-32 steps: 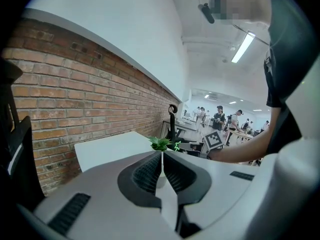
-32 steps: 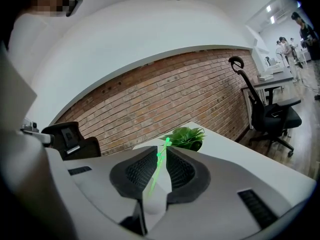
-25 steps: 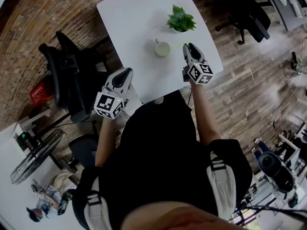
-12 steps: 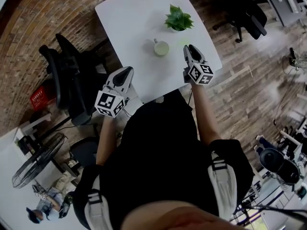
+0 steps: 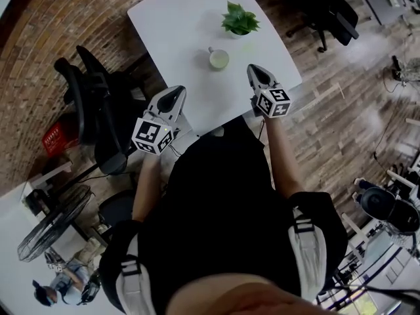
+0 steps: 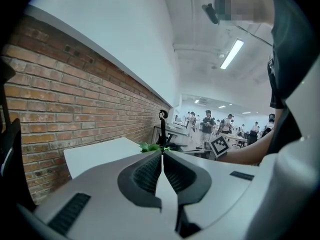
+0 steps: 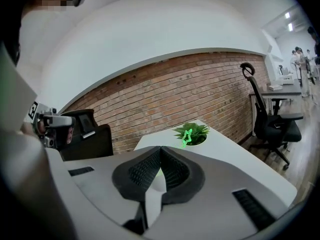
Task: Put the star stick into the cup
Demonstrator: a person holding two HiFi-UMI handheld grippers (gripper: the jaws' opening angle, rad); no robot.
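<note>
Head view, looking steeply down: a person in a black top stands at the near edge of a white rectangular table. On it sit a small pale green round cup and, farther back, a little leafy green potted plant. The left gripper hovers off the table's near left side, probably just waiting. The right gripper is raised near the cup, to its right and pointing toward it, which suits a coming drop into it.

Left gripper view: the left gripper has its ribbed pads pressed together with nothing between them. The plant peeks over its tips.

Right gripper view: the right gripper is clenched on the thin glowing green star stick. Its outlined star rises past the jaw tips, in front of the plant. The stick seems to stand upright so that it can go down into the cup, which this view does not show.
</note>
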